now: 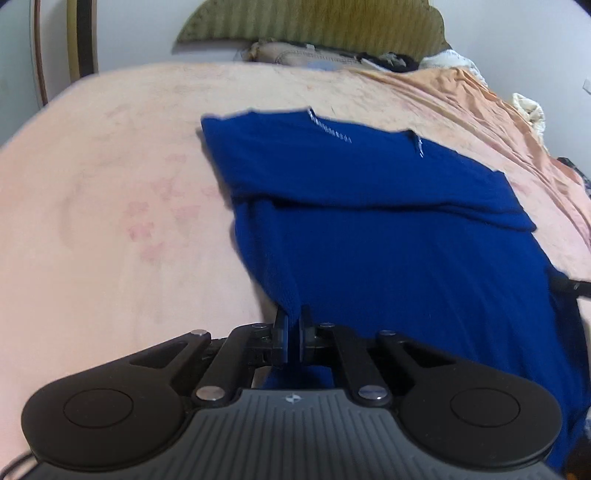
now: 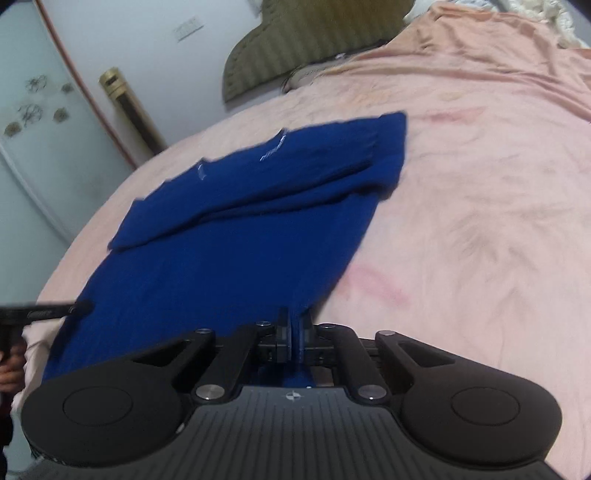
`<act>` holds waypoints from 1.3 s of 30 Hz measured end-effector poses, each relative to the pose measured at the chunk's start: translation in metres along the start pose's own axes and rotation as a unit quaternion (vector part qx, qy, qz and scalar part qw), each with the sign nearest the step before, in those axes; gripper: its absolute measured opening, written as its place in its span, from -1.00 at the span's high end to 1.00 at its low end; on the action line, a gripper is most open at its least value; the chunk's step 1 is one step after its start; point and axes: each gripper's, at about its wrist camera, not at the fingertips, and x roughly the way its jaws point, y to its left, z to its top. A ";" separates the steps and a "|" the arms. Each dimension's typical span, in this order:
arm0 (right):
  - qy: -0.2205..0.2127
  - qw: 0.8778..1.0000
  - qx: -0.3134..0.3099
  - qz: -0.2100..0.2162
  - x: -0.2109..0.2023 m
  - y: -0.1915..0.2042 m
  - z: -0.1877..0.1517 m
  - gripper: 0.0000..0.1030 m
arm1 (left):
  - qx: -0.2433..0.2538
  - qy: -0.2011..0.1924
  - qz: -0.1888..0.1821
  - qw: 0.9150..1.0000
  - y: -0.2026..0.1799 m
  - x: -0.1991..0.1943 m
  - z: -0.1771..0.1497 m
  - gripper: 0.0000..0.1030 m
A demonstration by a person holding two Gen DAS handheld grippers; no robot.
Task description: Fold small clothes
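A dark blue garment (image 1: 388, 229) lies spread on a peach bed sheet (image 1: 110, 206), its sleeves folded across the upper body. In the left wrist view my left gripper (image 1: 294, 317) is shut on the garment's near left bottom corner, with blue cloth pinched between its fingers. In the right wrist view the same blue garment (image 2: 236, 236) stretches away, and my right gripper (image 2: 295, 319) is shut on its near right bottom corner. The left gripper (image 2: 79, 308) shows at the left edge of the right wrist view, held by a hand (image 2: 11, 373).
The bed sheet (image 2: 480, 221) extends wide to the right, wrinkled at the far end. An olive striped headboard cushion (image 1: 314, 22) and a pile of clothes (image 1: 303, 55) lie at the head of the bed. A pale cabinet (image 2: 33, 129) stands beside the bed.
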 end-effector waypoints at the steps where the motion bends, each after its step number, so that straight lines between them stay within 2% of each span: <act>1: -0.011 1.000 0.005 -0.003 0.000 -0.001 0.004 0.86 | 0.011 -0.013 0.015 1.000 -0.003 -0.001 0.004 0.90; 5: -0.050 0.998 -0.028 -0.039 0.003 0.006 0.027 0.87 | -0.001 -0.050 0.029 0.998 -0.003 0.004 0.024 0.90; 8: -0.070 0.993 -0.063 -0.070 0.016 0.013 0.048 0.87 | -0.003 -0.072 0.083 0.994 -0.002 0.020 0.041 0.90; 11: -0.089 0.985 -0.094 -0.118 0.035 0.014 0.062 0.87 | -0.016 -0.056 0.104 0.993 0.000 0.035 0.049 0.84; 13: -0.082 0.984 -0.075 -0.142 0.045 0.004 0.067 0.68 | -0.027 -0.052 0.097 0.994 0.002 0.030 0.044 0.76; 14: -0.074 0.986 -0.056 -0.140 0.046 -0.001 0.068 0.65 | -0.031 -0.052 0.097 0.993 0.003 0.025 0.040 0.60; 15: -0.077 0.987 -0.041 -0.134 0.042 -0.005 0.065 0.52 | -0.032 -0.050 0.101 0.993 0.004 0.020 0.036 0.31; 16: -0.083 0.987 -0.035 -0.132 0.035 -0.007 0.060 0.28 | -0.033 -0.047 0.103 0.993 0.006 0.014 0.031 0.12; 17: -0.088 0.986 -0.035 -0.135 0.028 -0.009 0.055 0.15 | -0.037 -0.047 0.106 0.993 0.008 0.007 0.026 -0.27; 18: -0.089 0.986 -0.037 -0.138 0.022 -0.011 0.050 -0.03 | -0.046 -0.049 0.109 0.992 0.011 -0.001 0.019 -0.44; 19: -0.089 0.985 -0.038 -0.141 0.014 -0.013 0.043 -0.07 | -0.050 -0.048 0.110 0.991 0.013 -0.007 0.012 -0.44; 23: -0.063 0.990 -0.010 -0.128 -0.007 -0.027 0.021 -0.16 | -0.071 -0.014 0.079 0.994 0.020 -0.025 -0.013 -0.44; 28: -0.048 0.994 0.056 -0.082 -0.029 -0.039 -0.010 -0.35 | -0.099 0.021 0.000 0.995 0.021 -0.037 -0.043 -0.44; 32: -0.033 0.997 0.055 -0.039 -0.045 -0.029 -0.028 -0.38 | -0.077 0.022 -0.027 0.996 0.011 -0.044 -0.058 -0.44; 34: -0.026 0.998 0.060 -0.001 -0.053 -0.028 -0.036 -0.39 | -0.077 0.012 -0.037 0.996 0.006 -0.047 -0.066 -0.44; 36: -0.016 0.998 0.064 0.018 -0.060 -0.025 -0.044 -0.34 | -0.080 0.000 -0.049 0.996 0.003 -0.050 -0.072 -0.44; 39: -0.004 0.998 0.061 0.032 -0.070 -0.021 -0.059 -0.23 | -0.080 -0.017 -0.088 0.993 0.003 -0.053 -0.082 -0.44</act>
